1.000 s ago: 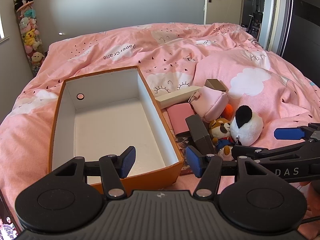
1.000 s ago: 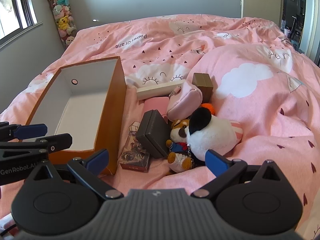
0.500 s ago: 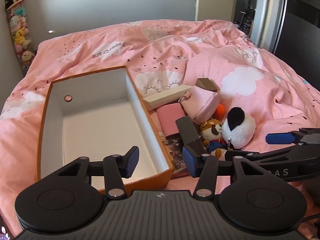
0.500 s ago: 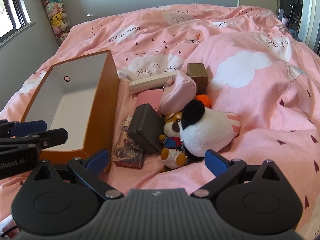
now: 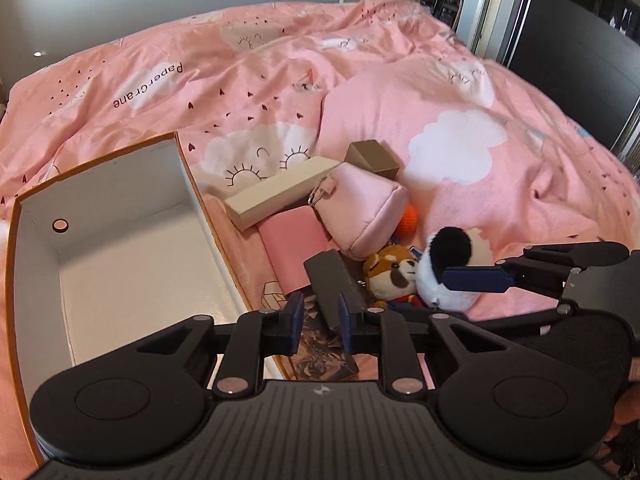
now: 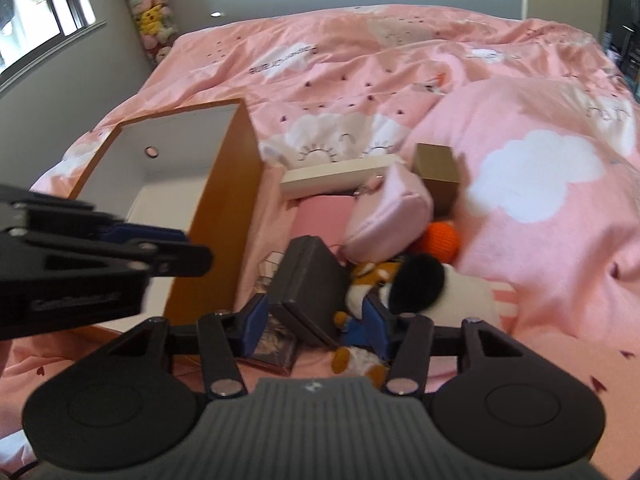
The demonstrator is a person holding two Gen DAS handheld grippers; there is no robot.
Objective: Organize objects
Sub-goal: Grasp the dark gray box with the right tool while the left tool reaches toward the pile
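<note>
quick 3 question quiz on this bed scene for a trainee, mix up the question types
1. True or false: the orange box already holds a toy.
2. Which lies nearest the orange box? A) dark grey case B) orange ball C) brown box
3. What leans on the long white box?

Key
1. False, it is empty.
2. A
3. The pink pouch.
</note>
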